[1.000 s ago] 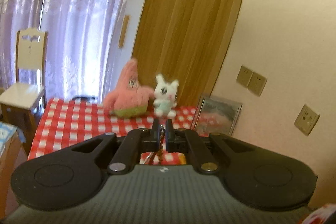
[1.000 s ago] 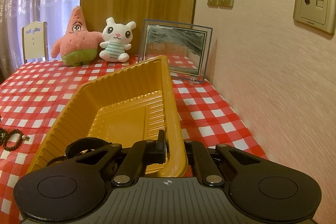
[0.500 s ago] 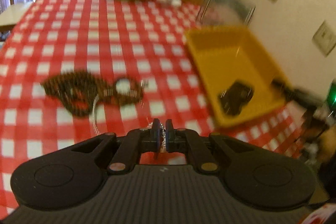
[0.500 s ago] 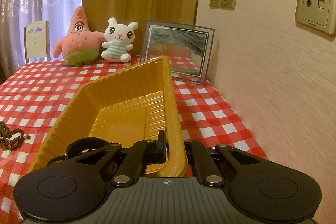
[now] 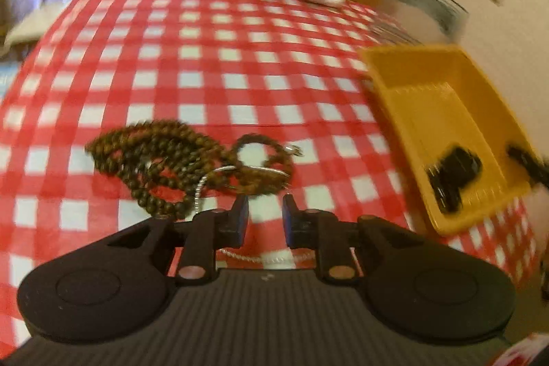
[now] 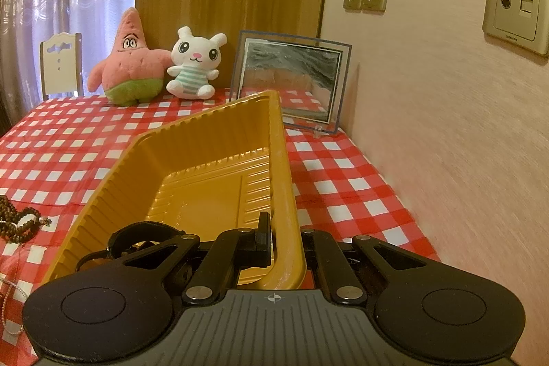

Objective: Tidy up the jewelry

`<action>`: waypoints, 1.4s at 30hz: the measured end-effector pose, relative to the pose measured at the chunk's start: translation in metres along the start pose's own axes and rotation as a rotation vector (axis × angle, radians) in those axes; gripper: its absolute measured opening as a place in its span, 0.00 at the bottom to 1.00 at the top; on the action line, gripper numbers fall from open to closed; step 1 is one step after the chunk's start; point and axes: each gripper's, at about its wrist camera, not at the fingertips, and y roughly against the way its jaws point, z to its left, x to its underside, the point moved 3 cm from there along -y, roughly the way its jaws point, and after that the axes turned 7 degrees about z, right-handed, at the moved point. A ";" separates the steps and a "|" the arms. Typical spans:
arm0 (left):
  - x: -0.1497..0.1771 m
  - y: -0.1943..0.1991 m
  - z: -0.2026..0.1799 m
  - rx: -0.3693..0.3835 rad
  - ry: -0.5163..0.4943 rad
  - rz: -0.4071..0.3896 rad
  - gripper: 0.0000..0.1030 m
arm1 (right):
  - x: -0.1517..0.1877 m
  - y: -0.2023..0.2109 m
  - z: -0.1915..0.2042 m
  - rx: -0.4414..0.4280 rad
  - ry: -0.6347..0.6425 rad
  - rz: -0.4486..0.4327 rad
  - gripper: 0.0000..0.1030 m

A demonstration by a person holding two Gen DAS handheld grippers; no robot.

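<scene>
Since a second ago our left gripper (image 5: 264, 215) has dropped from facing the far wall to hang low over the red checked tablecloth (image 5: 206, 64), and its jaws have just been opening; they now stand a narrow gap apart with nothing pressed between them, a thin silver chain (image 5: 206, 184) trailing under the left finger. From this wrist we see the brown bead strands (image 5: 164, 167) heaped just ahead of the fingertips, and the yellow tray (image 5: 480, 112) off to the right with a dark item (image 5: 453, 174) already in it. We judge a pick from the heap is at hand, and next we need to close on a single strand. From the right wrist, our right gripper (image 6: 284, 239) is clamped on the tray's near rim, steadying it; only the heap's edge shows at far left.
</scene>
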 end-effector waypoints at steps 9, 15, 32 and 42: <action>-0.014 -0.029 0.037 0.083 0.357 0.007 0.18 | 0.001 0.000 0.000 0.006 -0.003 0.003 0.04; -0.014 -0.023 0.040 0.096 0.385 -0.025 0.05 | 0.000 -0.001 -0.001 0.008 0.000 0.006 0.04; -0.002 0.074 0.100 -0.135 0.304 -0.110 0.05 | 0.001 -0.002 0.001 0.003 0.009 0.001 0.04; 0.034 0.058 0.078 -0.240 0.085 0.033 0.16 | 0.002 0.000 0.003 -0.001 0.013 0.001 0.04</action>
